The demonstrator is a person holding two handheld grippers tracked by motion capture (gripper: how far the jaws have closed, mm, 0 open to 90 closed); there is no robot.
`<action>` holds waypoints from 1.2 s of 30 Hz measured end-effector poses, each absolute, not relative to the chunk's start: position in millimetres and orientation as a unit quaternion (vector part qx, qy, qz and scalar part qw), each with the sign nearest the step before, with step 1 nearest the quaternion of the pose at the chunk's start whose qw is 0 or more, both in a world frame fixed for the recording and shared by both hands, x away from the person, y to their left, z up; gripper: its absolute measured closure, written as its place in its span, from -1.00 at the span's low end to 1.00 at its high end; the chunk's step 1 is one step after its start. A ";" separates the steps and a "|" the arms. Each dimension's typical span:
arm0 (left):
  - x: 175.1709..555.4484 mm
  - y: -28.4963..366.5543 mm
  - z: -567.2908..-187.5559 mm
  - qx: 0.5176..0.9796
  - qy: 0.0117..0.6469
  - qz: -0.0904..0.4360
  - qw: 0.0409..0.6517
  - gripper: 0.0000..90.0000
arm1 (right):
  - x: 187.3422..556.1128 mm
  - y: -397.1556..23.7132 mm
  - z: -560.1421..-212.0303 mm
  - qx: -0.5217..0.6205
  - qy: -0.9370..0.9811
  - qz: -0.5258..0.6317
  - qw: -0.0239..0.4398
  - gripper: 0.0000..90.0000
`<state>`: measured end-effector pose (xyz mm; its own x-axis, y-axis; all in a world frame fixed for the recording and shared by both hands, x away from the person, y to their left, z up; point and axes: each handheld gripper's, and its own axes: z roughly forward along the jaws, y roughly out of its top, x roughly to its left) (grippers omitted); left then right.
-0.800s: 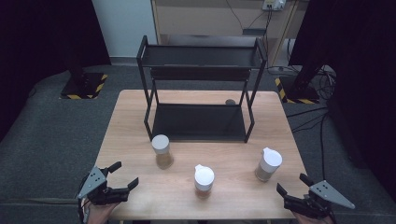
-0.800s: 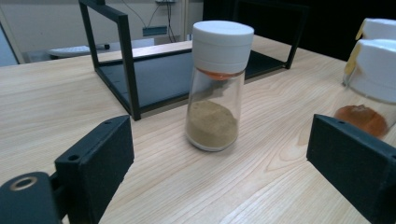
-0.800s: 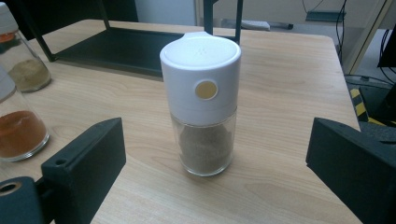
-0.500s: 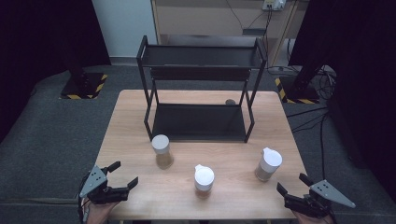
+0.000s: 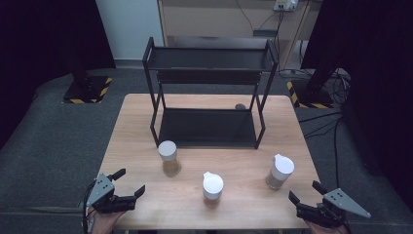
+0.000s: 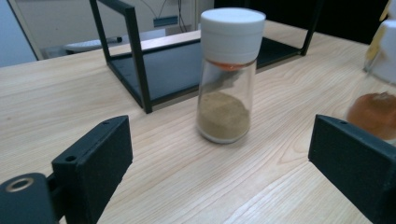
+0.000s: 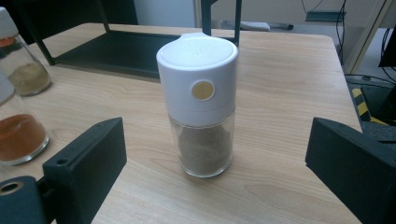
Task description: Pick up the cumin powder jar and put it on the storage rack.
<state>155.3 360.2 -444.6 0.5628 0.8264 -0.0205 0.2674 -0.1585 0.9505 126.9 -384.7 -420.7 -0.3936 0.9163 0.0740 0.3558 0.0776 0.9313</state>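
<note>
Hardly anything has shifted since the earlier frames; both grippers sit where they were at the near edge, and the three jars have not budged.

High view: the left gripper (image 5: 127, 181) hangs at the table's (image 5: 234, 207) near left corner, jaws spread wide, nothing between them; the right gripper (image 5: 307, 193) mirrors it at the near right corner, jaws just as wide and empty; between them stand the left jar (image 5: 169, 157), the middle jar (image 5: 212, 188) and the right jar (image 5: 279, 171), all upright, all in front of the black rack (image 5: 208, 97).

Left gripper view: the left jar (image 6: 229, 74) stands ahead of the open jaws, white flat cap, tan powder low inside, clear of both pads; the middle jar (image 6: 378, 98) pokes in at the right edge, orange-brown inside.

Right gripper view: the right jar (image 7: 201, 102) stands dead centre beyond the spread jaws, untouched, white cap with a round tan dot; the middle jar (image 7: 18, 130) and left jar (image 7: 23, 60) sit off to the left.
</note>
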 end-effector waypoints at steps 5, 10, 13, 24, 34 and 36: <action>155.6 359.7 -441.4 0.710 0.393 0.256 0.526 -0.89 | 128.3 -385.0 -421.1 0.470 0.677 0.490 0.282 -0.88; 155.3 361.2 -437.4 0.703 0.399 0.250 0.532 -0.89 | 128.3 -384.9 -421.4 0.470 0.678 0.490 0.282 -0.88; 156.0 360.1 -432.0 0.705 0.402 0.245 0.530 -0.89 | 128.2 -384.6 -421.3 0.469 0.678 0.490 0.283 -0.88; 159.4 364.6 -414.0 0.713 0.396 0.235 0.529 -0.89 | 128.5 -384.8 -421.2 0.471 0.678 0.489 0.282 -0.88; 169.0 363.7 -395.9 0.718 0.396 0.224 0.527 -0.89 | 128.0 -385.1 -421.1 0.472 0.677 0.489 0.282 -0.88; 171.1 363.3 -392.1 0.720 0.394 0.224 0.526 -0.89 | 128.0 -385.4 -421.2 0.472 0.677 0.490 0.281 -0.88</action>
